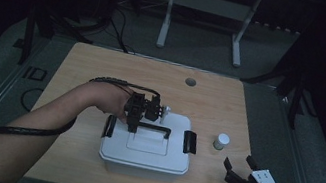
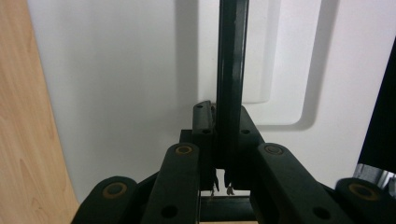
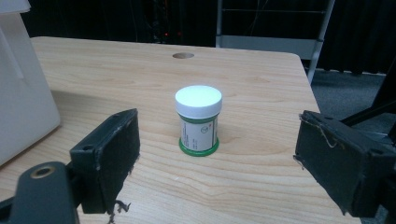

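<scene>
A white lidded box (image 1: 145, 152) sits at the middle of the wooden table, with a black carry handle (image 1: 153, 127) across its lid and a black latch (image 1: 189, 142) on its right end. My left gripper (image 1: 134, 117) is over the lid, shut on that handle (image 2: 229, 84), which runs up between the jaws. A small white-capped jar (image 1: 221, 141) with a green base stands right of the box. My right gripper (image 1: 238, 166) rests near the front right corner, open, and the jar (image 3: 198, 119) stands upright a short way ahead of its pads.
A round cable hole (image 1: 190, 81) is in the table's far side. The box's white wall (image 3: 21, 88) stands left of the jar. Beyond the table a white desk frame (image 1: 205, 15) stands on the dark floor. The table's right edge (image 1: 244, 136) runs close to the jar.
</scene>
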`<state>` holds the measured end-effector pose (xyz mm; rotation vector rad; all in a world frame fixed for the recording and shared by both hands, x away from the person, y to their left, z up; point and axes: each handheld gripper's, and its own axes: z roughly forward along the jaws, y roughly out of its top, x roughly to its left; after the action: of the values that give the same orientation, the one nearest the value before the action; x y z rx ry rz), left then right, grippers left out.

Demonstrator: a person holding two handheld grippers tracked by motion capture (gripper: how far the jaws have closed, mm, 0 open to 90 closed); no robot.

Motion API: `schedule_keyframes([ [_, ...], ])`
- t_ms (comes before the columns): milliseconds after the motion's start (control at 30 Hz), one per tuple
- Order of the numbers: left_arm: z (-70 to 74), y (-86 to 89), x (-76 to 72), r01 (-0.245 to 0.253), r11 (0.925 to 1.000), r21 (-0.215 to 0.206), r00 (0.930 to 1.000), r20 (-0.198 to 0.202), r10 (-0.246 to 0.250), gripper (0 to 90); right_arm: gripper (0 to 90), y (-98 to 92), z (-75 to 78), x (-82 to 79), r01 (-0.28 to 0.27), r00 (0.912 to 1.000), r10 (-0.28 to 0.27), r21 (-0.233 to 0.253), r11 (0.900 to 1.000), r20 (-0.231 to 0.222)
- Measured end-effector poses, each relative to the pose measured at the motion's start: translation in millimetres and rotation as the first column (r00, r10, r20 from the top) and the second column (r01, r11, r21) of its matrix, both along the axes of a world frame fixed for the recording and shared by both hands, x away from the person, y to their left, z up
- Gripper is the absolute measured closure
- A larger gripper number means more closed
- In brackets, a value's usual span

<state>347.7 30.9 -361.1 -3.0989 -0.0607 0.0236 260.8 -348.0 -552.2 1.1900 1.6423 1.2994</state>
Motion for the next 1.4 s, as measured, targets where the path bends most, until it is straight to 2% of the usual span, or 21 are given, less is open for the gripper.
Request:
schedule_keyframes([
  [33, 2.1, 0.6, 0.0, 0.011, 0.9999, -0.003, 0.9999, 0.005, -0.011, 83.4, 13.4, 0.0, 0.0, 0.0, 0.0, 1.0, 0.0, 0.0, 1.0, 0.0],
  [167, 12.3, 3.9, -0.5, -0.001, 0.9997, -0.024, 1.0, -0.002, 0.001, 83.4, 13.4, 0.0, 0.0, 0.1, 0.001, 1.0, -0.001, 0.0, 1.0, 0.0],
  [300, 23.4, 6.3, -0.7, 0.001, 0.9993, -0.037, 0.9996, 0.027, 0.0, 83.4, 13.4, 0.1, 0.0, -0.1, 0.001, 1.0, -0.001, 0.001, 1.0, -0.002],
  [467, 34.8, 11.6, -1.4, -0.018, 0.9982, -0.057, 0.9994, 0.027, 0.02, 83.4, 13.4, 0.2, 0.0, -0.1, 0.001, 1.0, -0.001, 0.001, 1.0, -0.002],
  [567, 44.4, 21.3, -2.6, -0.027, 0.9974, -0.067, 0.9983, 0.05, 0.03, 83.5, 13.4, 0.1, 0.0, 0.0, 0.001, 1.0, -0.001, 0.001, 1.0, -0.002],
  [867, 54.1, 50.8, -1.6, -0.085, 0.9928, -0.084, 0.9944, 0.056, 0.09, 83.4, 13.4, 0.4, 0.0, 0.3, 0.003, 1.0, -0.003, -0.004, 1.0, -0.003],
  [1033, 58.5, 76.8, -0.2, -0.131, 0.9876, -0.086, 0.989, 0.058, 0.136, 83.4, 13.4, 0.6, -0.1, 0.6, 0.005, 1.0, -0.005, -0.006, 1.0, -0.005],
  [1067, 58.5, 76.8, -0.2, -0.131, 0.9876, -0.086, 0.989, 0.058, 0.136, 83.4, 13.4, 0.6, -0.1, 0.6, 0.005, 1.0, -0.005, -0.006, 1.0, -0.005],
  [1100, 59.5, 88.3, 0.0, -0.157, 0.9837, -0.089, 0.9848, 0.061, 0.162, 83.4, 13.4, 0.6, -0.2, 0.7, 0.006, 1.0, -0.006, -0.007, 1.0, -0.005],
  [1400, 52.0, 132.7, 1.7, -0.262, 0.9621, -0.075, 0.9627, 0.049, 0.266, 83.4, 13.4, 1.2, -0.1, 0.6, 0.007, 1.0, -0.007, -0.007, 1.0, -0.007],
])
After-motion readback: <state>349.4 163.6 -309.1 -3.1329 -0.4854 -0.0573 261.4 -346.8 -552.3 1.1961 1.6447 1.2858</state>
